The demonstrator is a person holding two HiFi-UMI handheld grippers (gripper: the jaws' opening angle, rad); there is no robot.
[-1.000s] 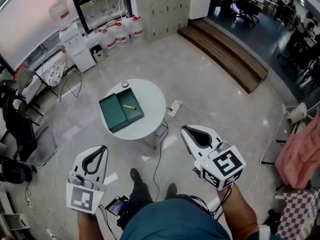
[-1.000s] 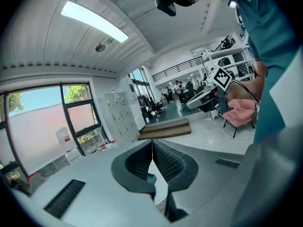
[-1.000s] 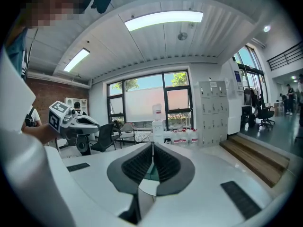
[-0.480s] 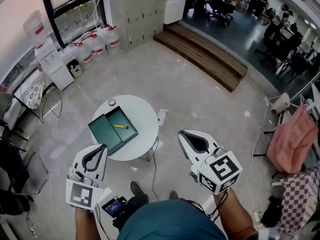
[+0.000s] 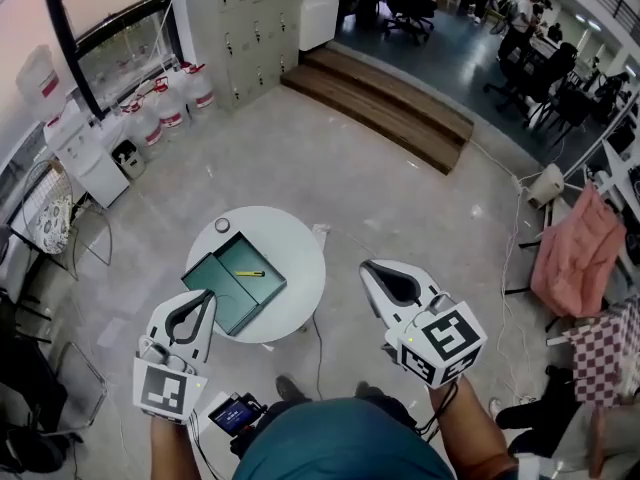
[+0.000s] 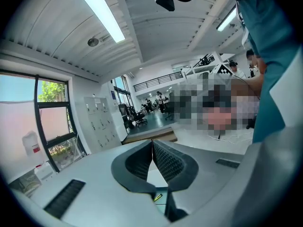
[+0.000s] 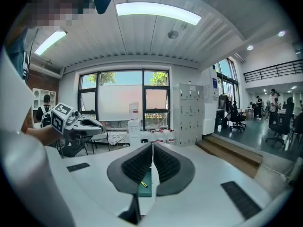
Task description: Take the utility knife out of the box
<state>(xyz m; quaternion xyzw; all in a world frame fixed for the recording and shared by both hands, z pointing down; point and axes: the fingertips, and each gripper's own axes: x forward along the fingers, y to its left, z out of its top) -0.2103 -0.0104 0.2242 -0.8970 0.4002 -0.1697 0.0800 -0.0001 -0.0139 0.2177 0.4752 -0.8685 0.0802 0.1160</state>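
Utility knife [image 5: 250,273] lies inside the green box [image 5: 222,290] on the round counter [image 5: 298,258], mid-frame. Below it, left hand-held gripper [image 5: 207,296] and right hand-held gripper [image 5: 368,266] hover, both closed and empty.

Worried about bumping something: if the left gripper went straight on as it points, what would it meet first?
Probably the open green box on the round white table ahead of the left gripper; height is unclear, so it might pass above.

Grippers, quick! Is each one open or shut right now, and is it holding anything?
Left gripper: shut, holding nothing.
Right gripper: shut, holding nothing.
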